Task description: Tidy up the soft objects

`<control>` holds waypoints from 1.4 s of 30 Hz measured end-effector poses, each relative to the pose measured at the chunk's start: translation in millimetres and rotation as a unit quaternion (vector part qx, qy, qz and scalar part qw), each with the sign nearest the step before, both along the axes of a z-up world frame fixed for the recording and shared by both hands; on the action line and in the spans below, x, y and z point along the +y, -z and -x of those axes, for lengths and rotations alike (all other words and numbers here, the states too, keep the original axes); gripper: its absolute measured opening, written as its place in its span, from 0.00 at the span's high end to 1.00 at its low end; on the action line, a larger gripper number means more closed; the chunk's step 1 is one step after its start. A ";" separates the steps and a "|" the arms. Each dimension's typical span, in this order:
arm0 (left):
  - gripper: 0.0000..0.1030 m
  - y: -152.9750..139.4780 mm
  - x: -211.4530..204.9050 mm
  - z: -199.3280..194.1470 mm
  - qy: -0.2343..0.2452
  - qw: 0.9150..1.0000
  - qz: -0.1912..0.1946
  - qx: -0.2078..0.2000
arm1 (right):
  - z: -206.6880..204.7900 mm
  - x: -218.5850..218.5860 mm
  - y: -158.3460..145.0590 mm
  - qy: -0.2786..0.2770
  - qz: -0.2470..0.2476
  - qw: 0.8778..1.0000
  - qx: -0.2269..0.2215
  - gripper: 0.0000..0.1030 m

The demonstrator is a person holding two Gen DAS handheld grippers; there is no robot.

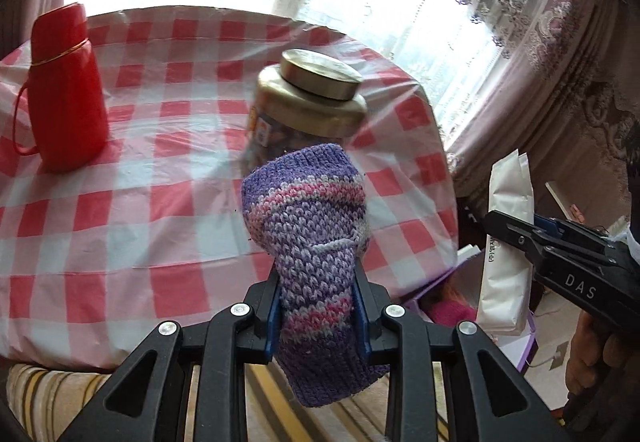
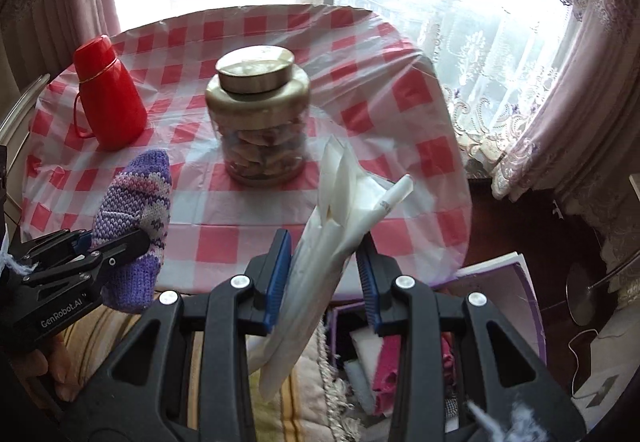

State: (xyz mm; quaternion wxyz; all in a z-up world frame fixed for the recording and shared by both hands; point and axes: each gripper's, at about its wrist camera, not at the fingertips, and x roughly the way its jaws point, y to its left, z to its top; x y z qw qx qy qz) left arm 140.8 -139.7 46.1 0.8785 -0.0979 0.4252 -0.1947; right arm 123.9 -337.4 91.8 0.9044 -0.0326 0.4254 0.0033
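Knitted sock: one (image 1: 308,242), purple with pink and pale lilac stripes, chunky knit, ribbed plain-purple cuff hanging below the pads; toe end stands up above them, in the air over the near edge of the table.
Left gripper: (image 1: 318,306) clenched on the knitted sock, blue pads pressing its middle from both sides.
White packet: one (image 2: 320,254), soft, glossy white plastic, flattened and creased, gusseted top end splayed open into folds; held tilted, in the air over the table's near right edge.
Right gripper: (image 2: 324,274) grasping the white packet at its middle, between blue pads.
Table: one (image 2: 420,146), round, covered in a red-and-white checked plastic cloth.
Flask: one red flask (image 2: 110,98) with a handle and a thin gold band, upright near the table's left edge.
Jar: one clear jar (image 2: 260,122) with a gold lid, upright at the table's middle, filled with something I cannot make out.
Box: one purple-edged box (image 2: 516,306) below the table's right edge, with pink and white soft things inside.
Hands: one hand (image 1: 600,358) shows under the right gripper's body.
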 end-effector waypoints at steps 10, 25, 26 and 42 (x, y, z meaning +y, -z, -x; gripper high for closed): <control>0.70 1.6 -85.7 33.2 0.104 0.992 0.055 0.040 | 56.0 -85.6 1.8 0.081 0.037 0.996 0.011 0.63; 0.43 18.4 -191.3 77.5 0.210 0.973 0.044 0.085 | 110.5 -157.9 22.9 0.147 0.046 0.987 0.036 0.49; 0.39 19.9 -193.8 79.4 0.209 0.973 0.036 0.085 | 112.5 -158.0 23.2 0.144 0.045 0.988 0.036 0.44; 0.32 34.8 -182.7 112.0 0.187 0.976 -0.029 0.109 | 159.2 -133.7 39.5 0.119 0.059 0.989 0.063 0.36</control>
